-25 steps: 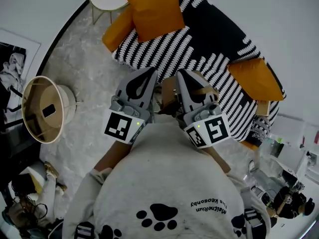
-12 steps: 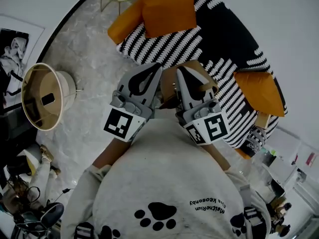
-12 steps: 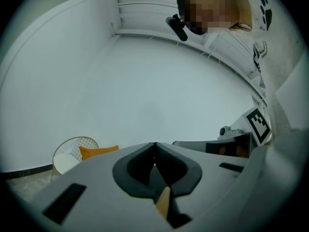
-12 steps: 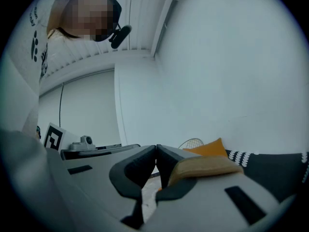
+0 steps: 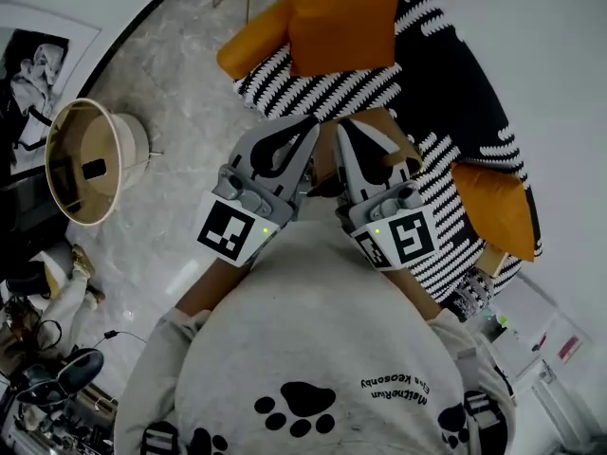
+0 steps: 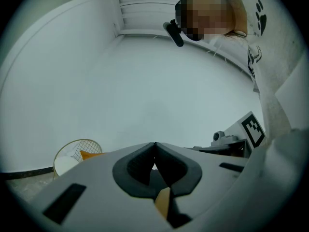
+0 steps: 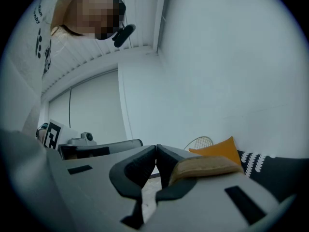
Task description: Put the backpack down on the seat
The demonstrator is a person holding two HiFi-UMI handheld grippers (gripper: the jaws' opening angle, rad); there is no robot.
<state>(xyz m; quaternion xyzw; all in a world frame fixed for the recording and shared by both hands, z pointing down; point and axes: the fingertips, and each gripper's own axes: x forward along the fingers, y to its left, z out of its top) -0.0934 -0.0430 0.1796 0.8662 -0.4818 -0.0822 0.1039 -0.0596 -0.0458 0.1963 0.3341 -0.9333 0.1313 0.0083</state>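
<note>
Left gripper [image 5: 308, 129] and right gripper [image 5: 346, 131], both shut tip to tip, side by side; backpack [image 5: 383, 127], tan part showing between them, strap draped over right jaw; striped sofa seat [image 5: 285, 88] directly ahead, equally near both.

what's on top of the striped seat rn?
Orange cushions lie on the striped seat. The left gripper, right gripper and a tan strap cover its near edge.

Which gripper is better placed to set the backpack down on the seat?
Right, probably. The right gripper hangs over the striped seat with a tan strap draped on its jaw; the left gripper sits nearer the seat's edge. Both are shut.
</note>
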